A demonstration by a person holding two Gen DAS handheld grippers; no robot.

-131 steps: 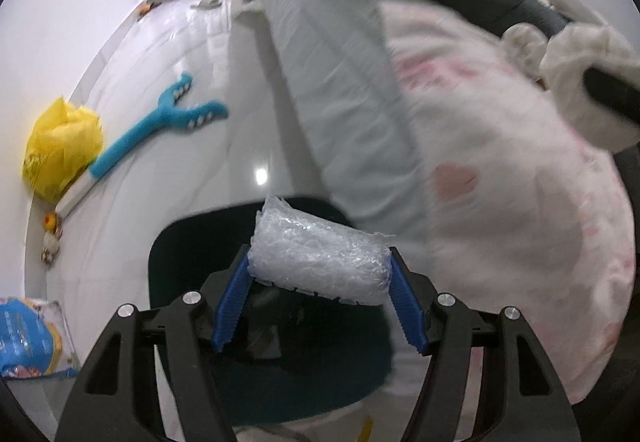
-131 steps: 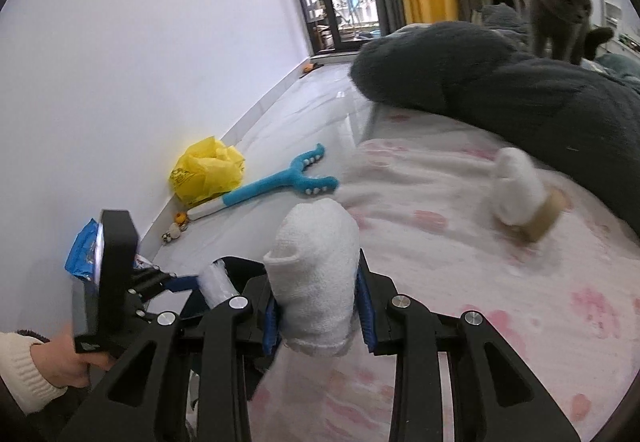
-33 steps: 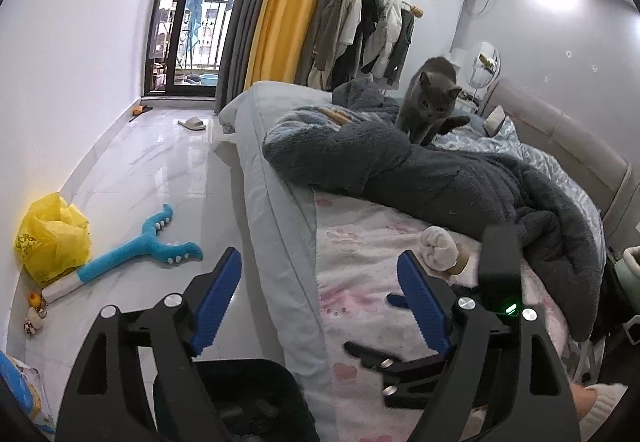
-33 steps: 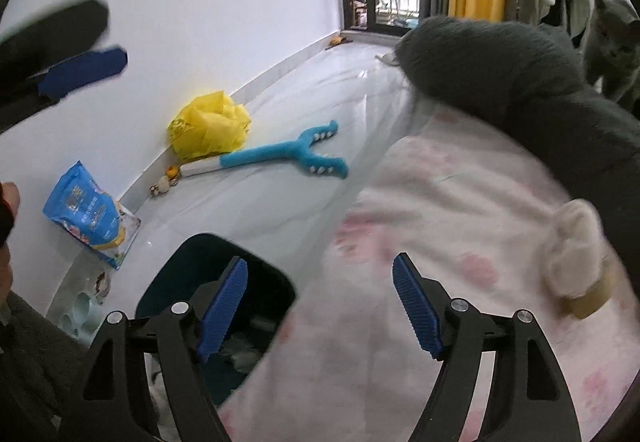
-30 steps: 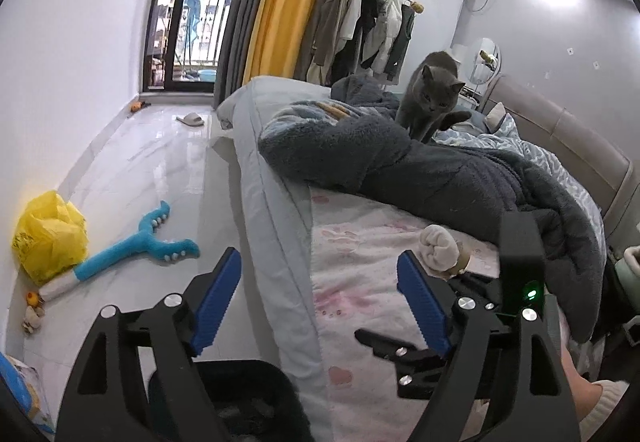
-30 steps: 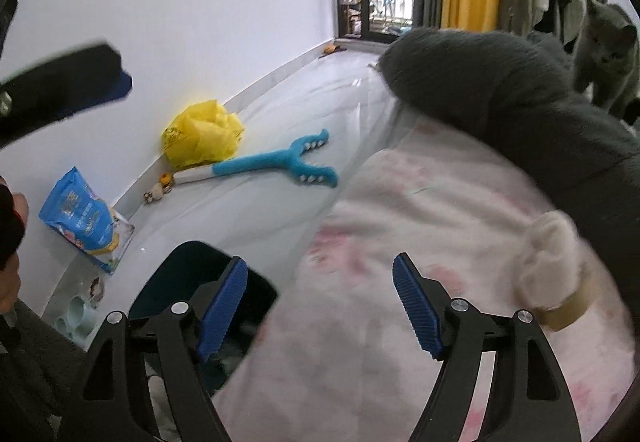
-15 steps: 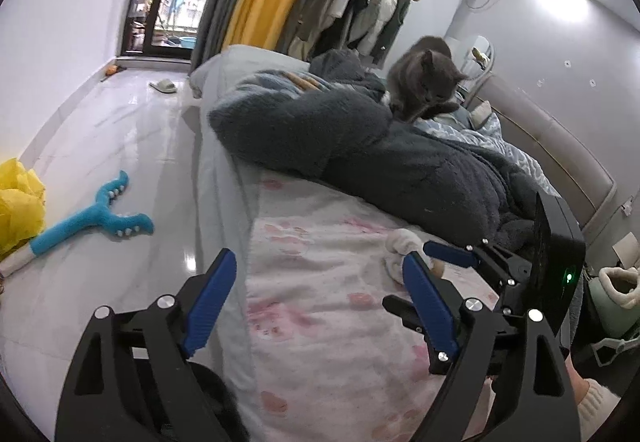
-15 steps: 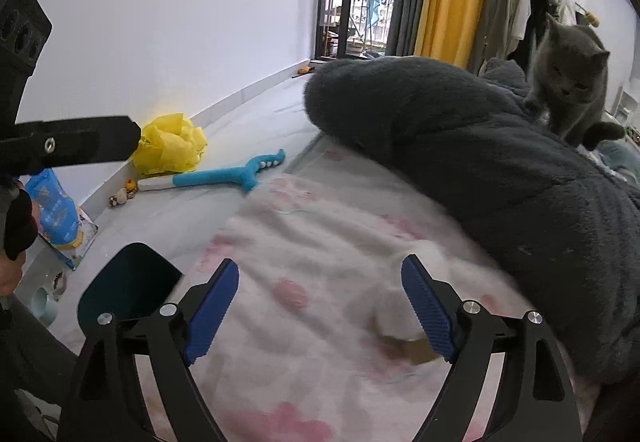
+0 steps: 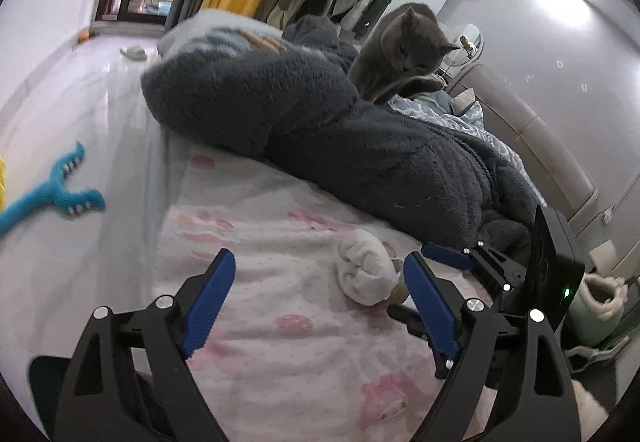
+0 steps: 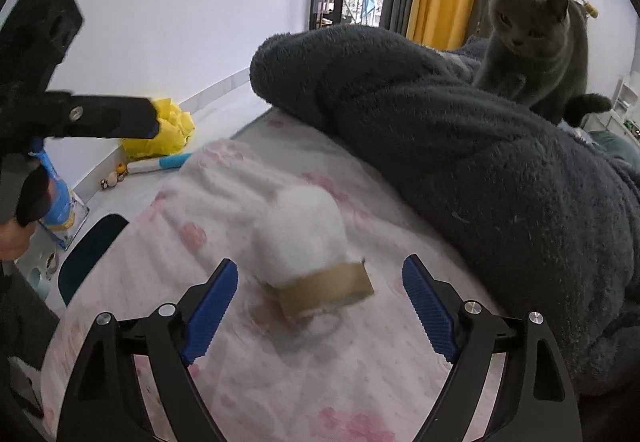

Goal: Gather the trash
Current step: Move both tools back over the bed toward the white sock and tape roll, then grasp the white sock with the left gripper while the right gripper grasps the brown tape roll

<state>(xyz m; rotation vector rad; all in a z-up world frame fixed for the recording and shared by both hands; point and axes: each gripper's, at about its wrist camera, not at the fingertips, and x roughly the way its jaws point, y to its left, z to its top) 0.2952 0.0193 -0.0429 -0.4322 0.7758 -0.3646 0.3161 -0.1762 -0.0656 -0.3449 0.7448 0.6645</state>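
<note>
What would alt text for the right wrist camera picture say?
An open right gripper hovers over a white wad in a brown cardboard ring on a pink-patterned bed sheet. A grey cat watches from a dark fleece blanket.

Tissue wad [image 10: 300, 230] on bed [image 10: 224, 322], blanket [image 10: 460, 146] behind, cat [image 10: 536, 42] atop.

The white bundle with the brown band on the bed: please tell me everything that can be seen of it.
The white bundle looks like soft, wadded tissue, rounded at one end. A brown cardboard-like band wraps its other end. It lies on its side on the pink-patterned sheet, apart from the grey blanket, just ahead of the open right gripper, untouched.
</note>
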